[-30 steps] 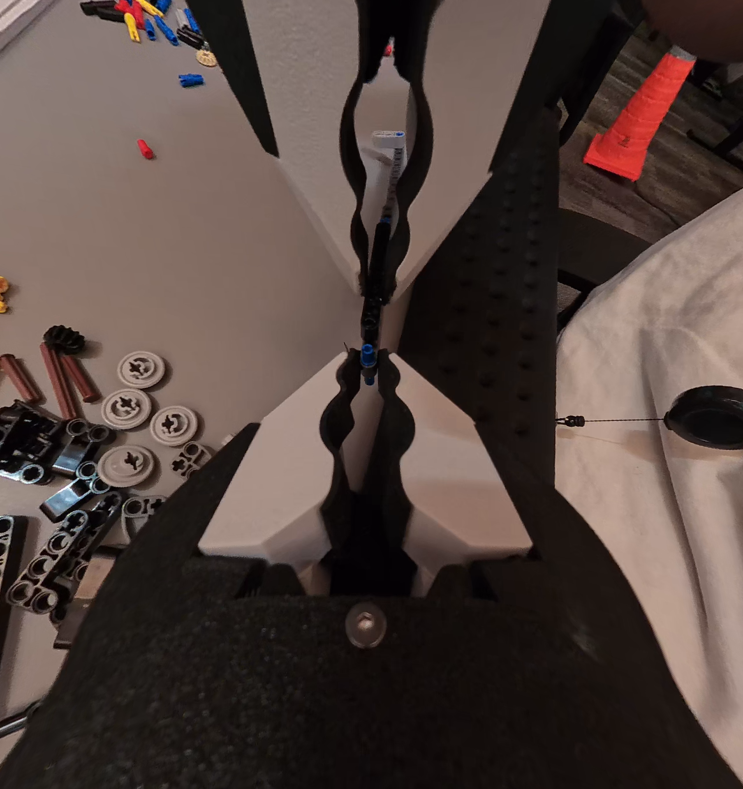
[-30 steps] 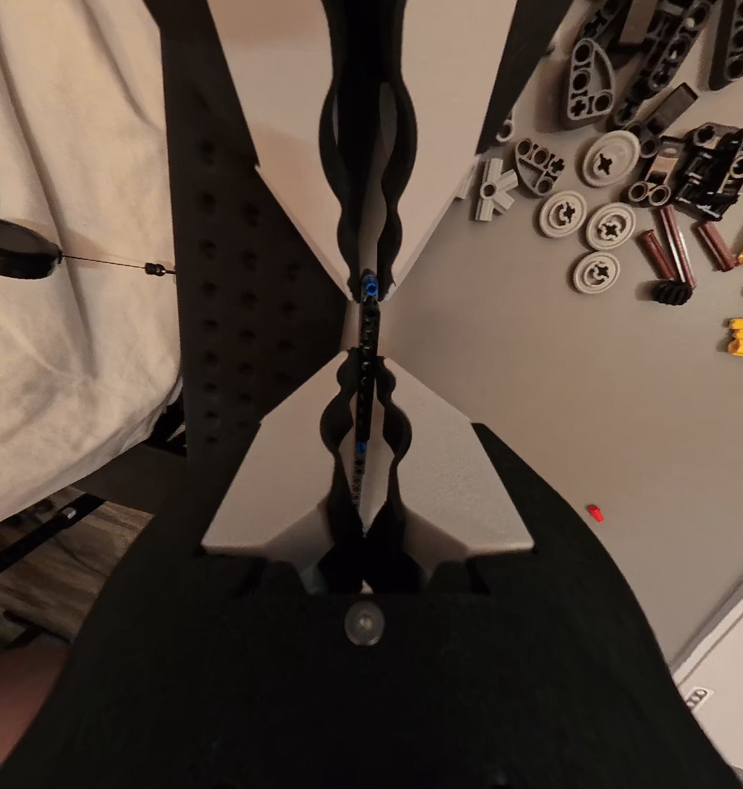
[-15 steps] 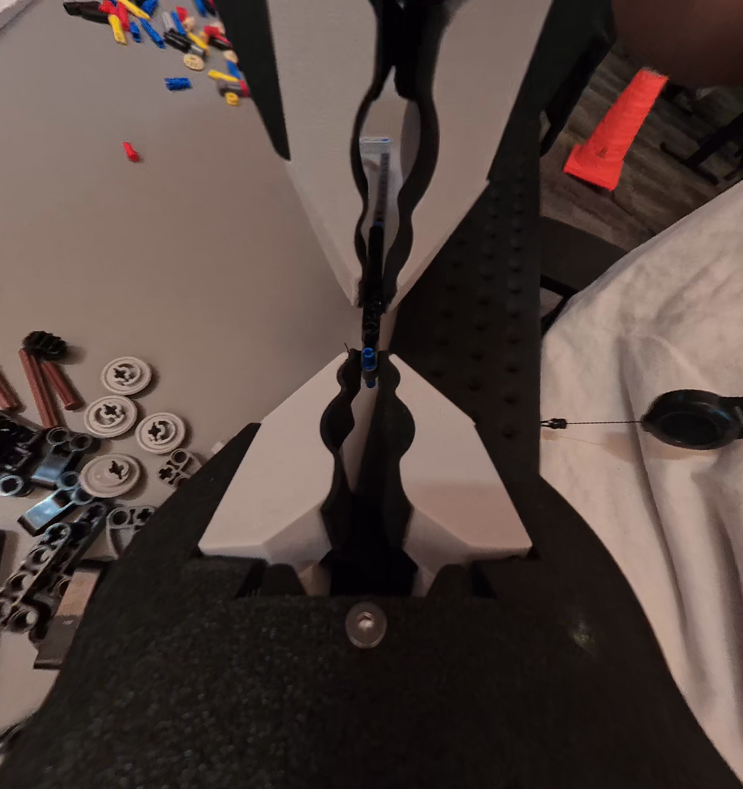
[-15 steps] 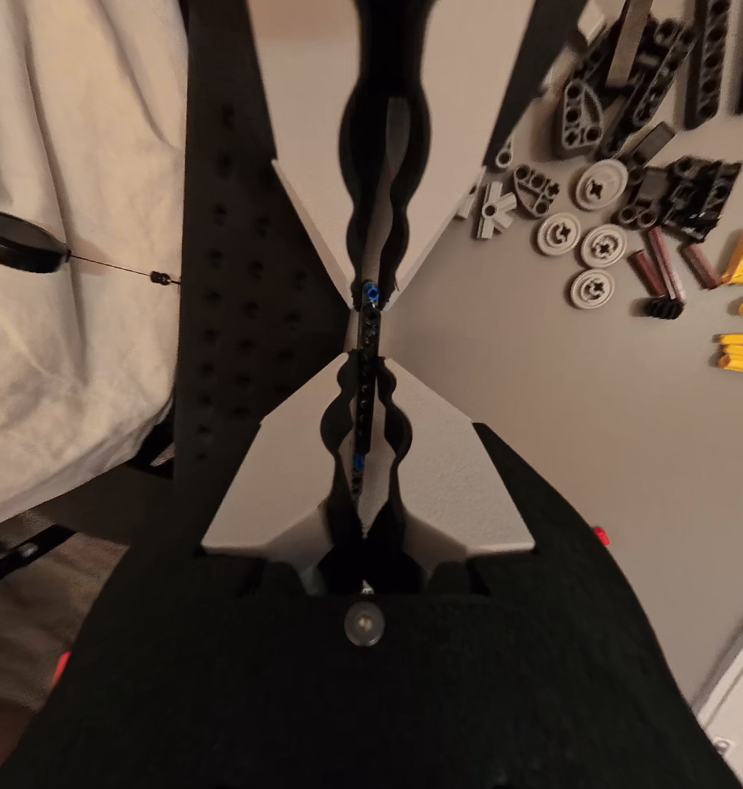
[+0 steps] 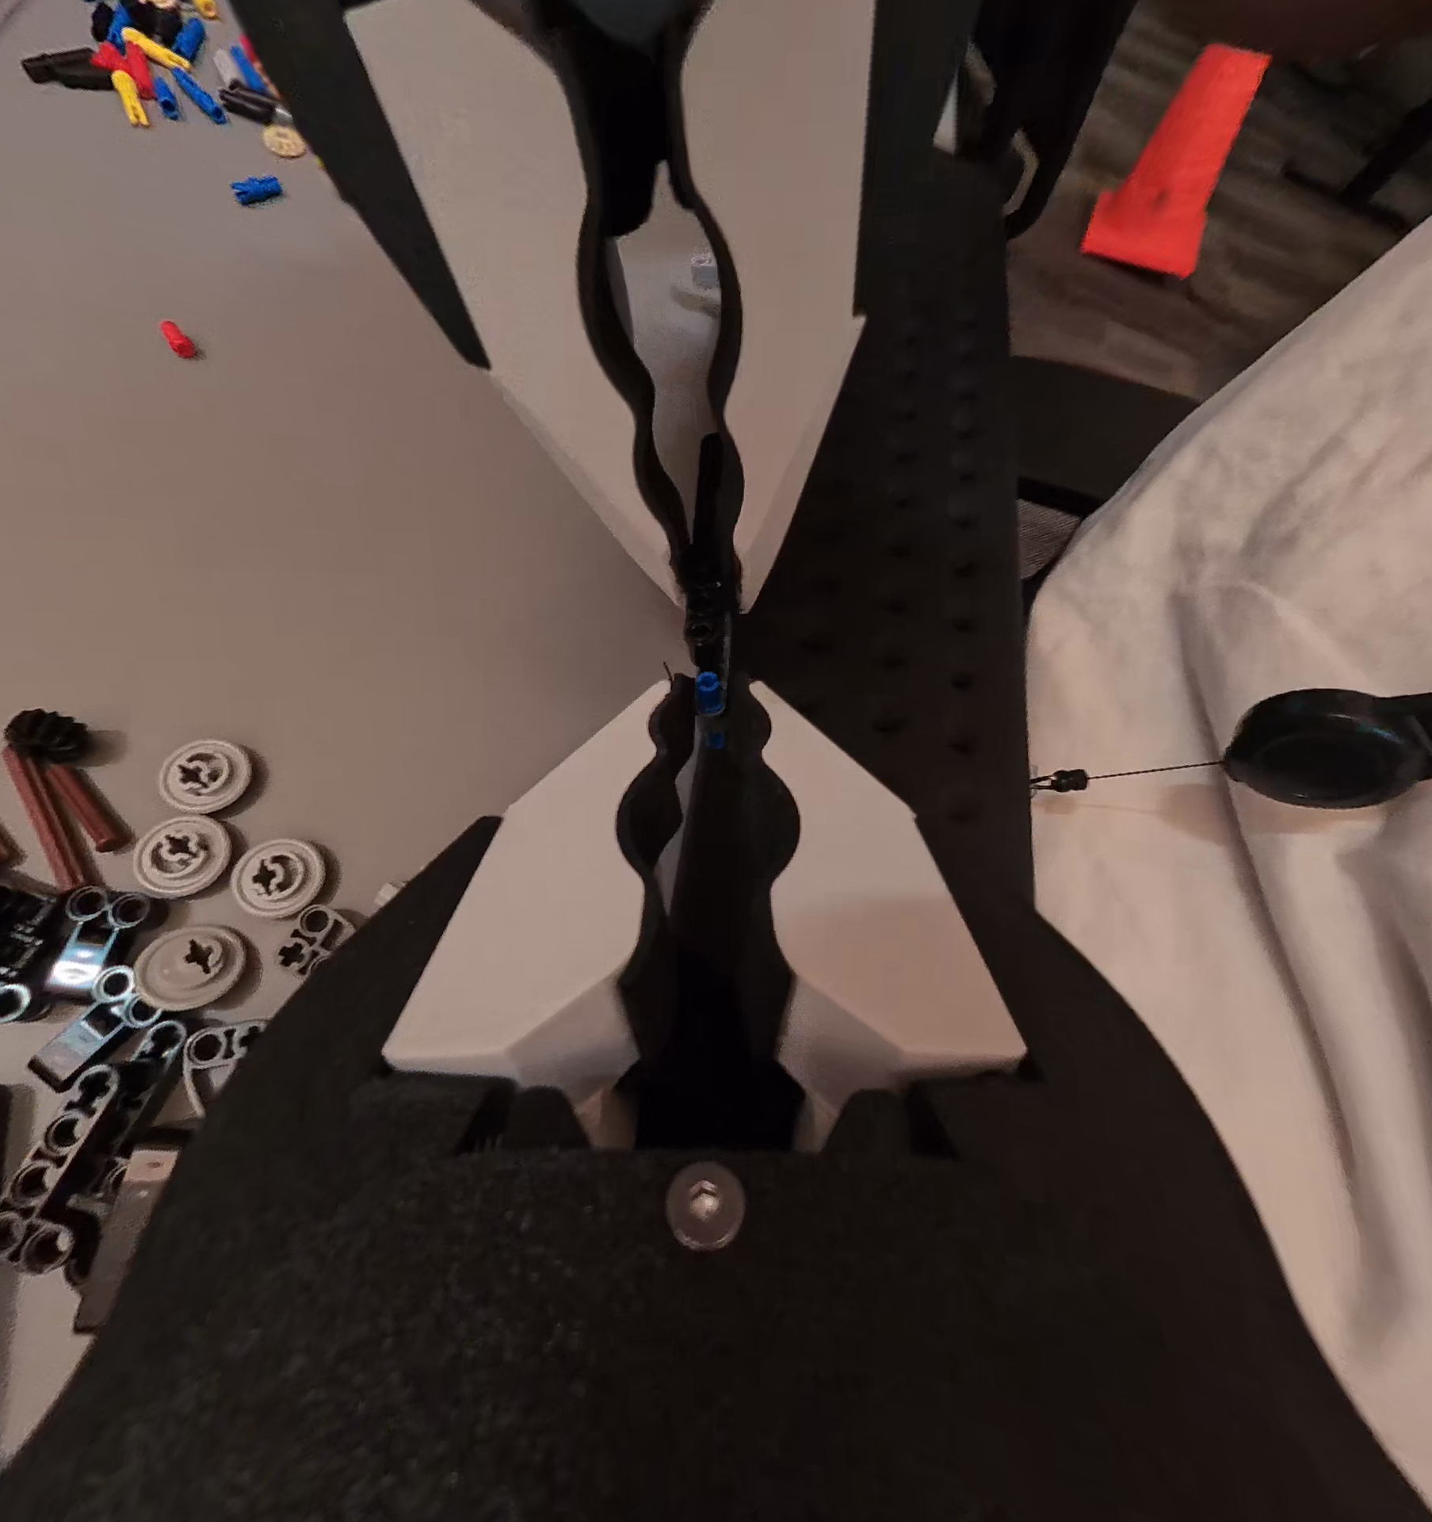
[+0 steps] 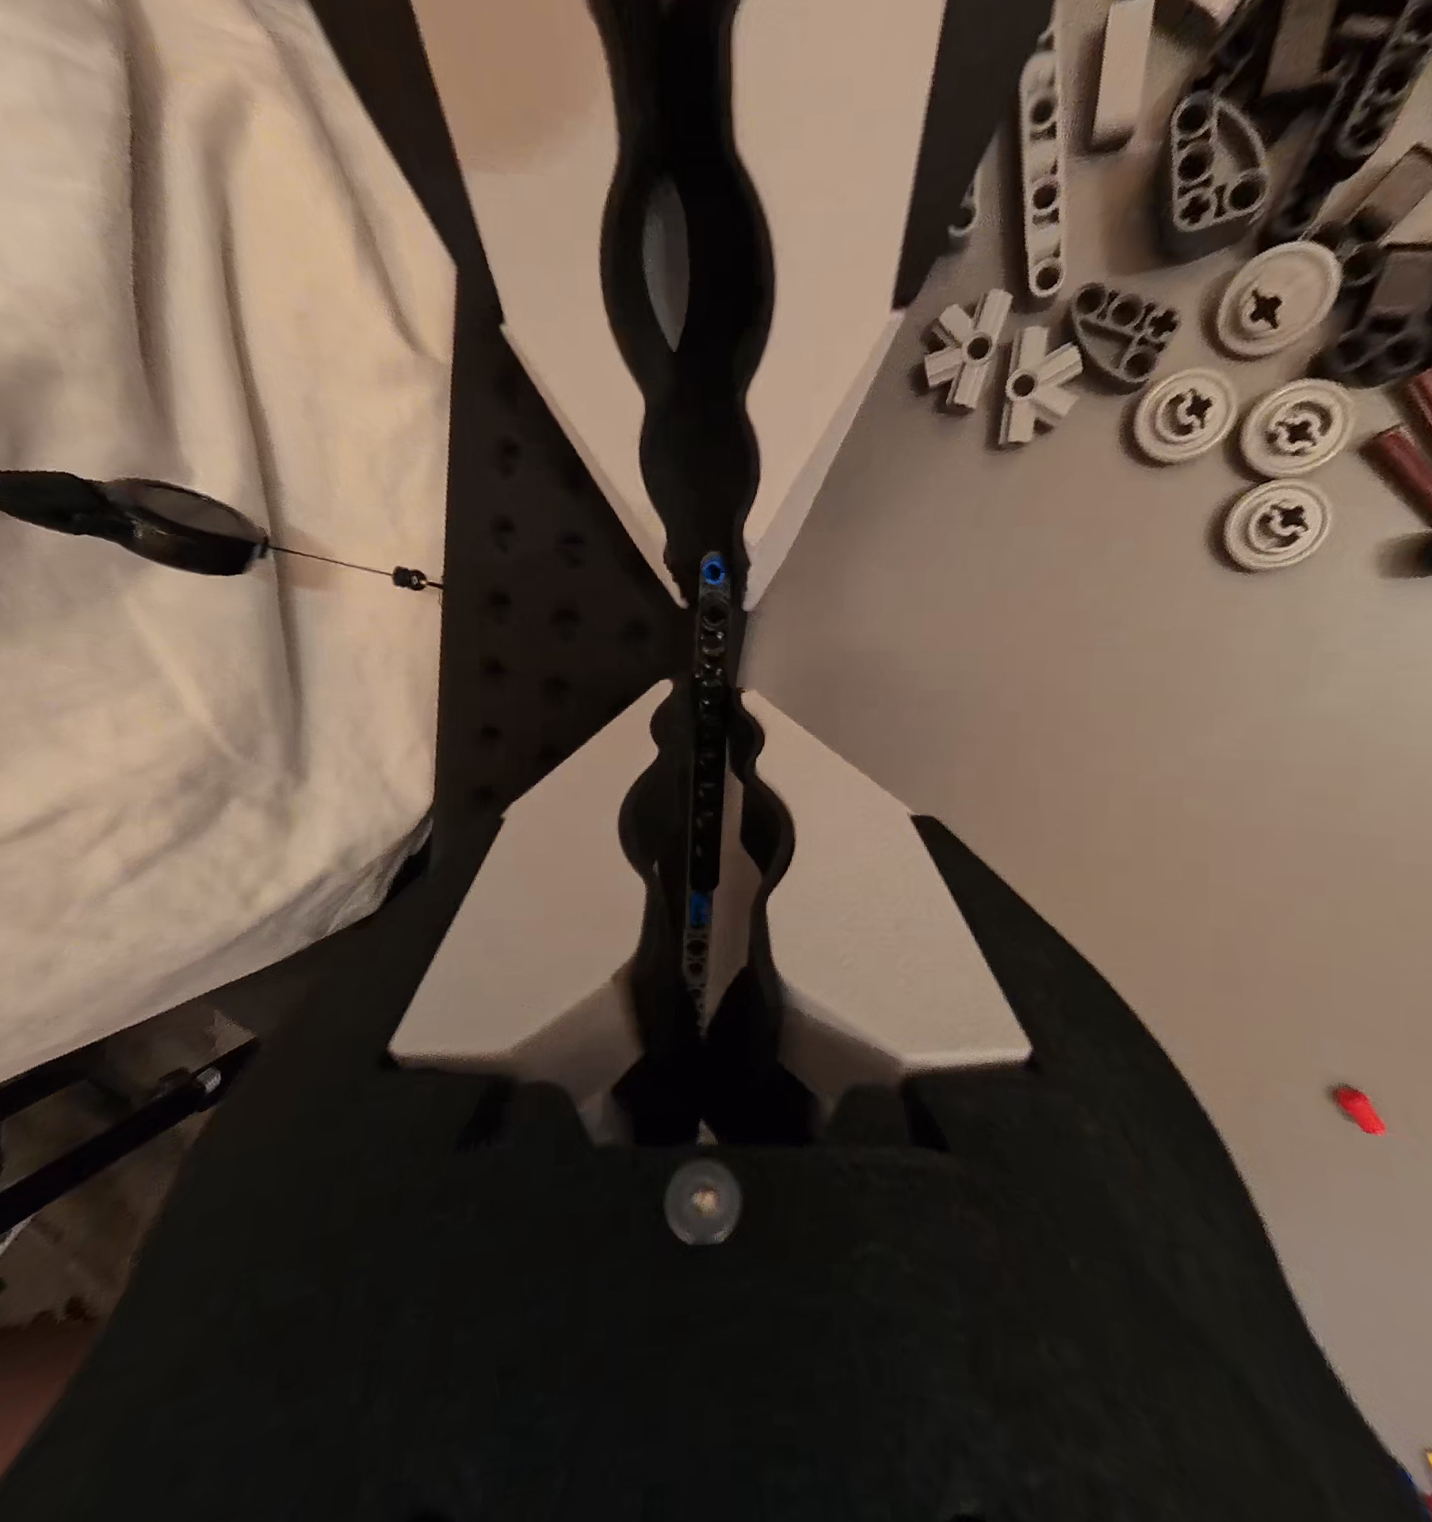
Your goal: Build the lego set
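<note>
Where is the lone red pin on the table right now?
In the left wrist view, the red pin lies alone on the grey table at upper left, below the coloured pin pile; the right wrist view shows it lower right.

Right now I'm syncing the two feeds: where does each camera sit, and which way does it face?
Left wrist view: on the left tool, looking along its fingers at the black beam and the right tool opposite; grey table left.
Right wrist view: on the right tool, facing back at the left tool; white cloth left.
Shared: the beam, blue pin, both tools, grey discs.
</note>
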Available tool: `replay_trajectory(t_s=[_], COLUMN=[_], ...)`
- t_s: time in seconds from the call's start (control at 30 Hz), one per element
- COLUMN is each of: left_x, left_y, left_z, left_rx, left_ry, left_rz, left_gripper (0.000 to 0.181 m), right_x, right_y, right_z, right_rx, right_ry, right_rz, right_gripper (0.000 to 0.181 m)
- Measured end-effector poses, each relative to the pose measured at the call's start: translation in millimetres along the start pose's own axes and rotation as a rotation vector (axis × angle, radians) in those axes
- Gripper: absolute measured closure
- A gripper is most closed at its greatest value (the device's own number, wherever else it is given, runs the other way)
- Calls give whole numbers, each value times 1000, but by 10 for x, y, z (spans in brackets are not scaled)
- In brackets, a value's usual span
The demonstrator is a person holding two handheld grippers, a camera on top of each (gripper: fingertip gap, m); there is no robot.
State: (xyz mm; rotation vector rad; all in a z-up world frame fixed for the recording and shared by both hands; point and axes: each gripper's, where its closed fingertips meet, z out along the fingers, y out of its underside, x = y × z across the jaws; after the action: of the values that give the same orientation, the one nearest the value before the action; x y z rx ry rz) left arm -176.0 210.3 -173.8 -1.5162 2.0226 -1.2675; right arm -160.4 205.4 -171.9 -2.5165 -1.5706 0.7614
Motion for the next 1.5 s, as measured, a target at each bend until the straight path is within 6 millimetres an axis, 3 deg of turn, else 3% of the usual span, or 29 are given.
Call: replay_trajectory(t_s=[0.13,0.23,0.37,0.73,0.8,0.93,1.07,1.17,1.3,1.5], left_x=[-4,-7,-29,-7,-16,-118,-240,-190,-280,-381], left_y=[-26,-209,-185,-191,-193,-220,-201,-181,-135,-126], left_z=[-6,-83,-74,-65,-66,-126,-207,-157,-92,-2], left_rx=[15,128,116,113,114,123,29,-42,-159,-240], left_ry=[-2,47,62,47,8,-139,-413,-436,-418,-475], left_rz=[-16,-92,-127,-97,-53,85,513,707,747,771], left_gripper=[175,175,175,175,173,153,145,144,141,157], right_x=[11,15,73,20,18,41,67,38,94,156], right_y=[-13,2,13,3,0,2,-13,-17,-26,-37], right_z=[-2,35,82,93,100,103,90,94,126,139], right_rx=[-16,-34,-45,40,53,58,69,71,48,33], right_ry=[1,24,137,28,-11,-58,-117,-189,-199,-204], right_rz=[-25,-36,-87,-24,-23,-22,0,10,17,55], right_gripper=[173,172,172,174,174,173,174,174,174,174])
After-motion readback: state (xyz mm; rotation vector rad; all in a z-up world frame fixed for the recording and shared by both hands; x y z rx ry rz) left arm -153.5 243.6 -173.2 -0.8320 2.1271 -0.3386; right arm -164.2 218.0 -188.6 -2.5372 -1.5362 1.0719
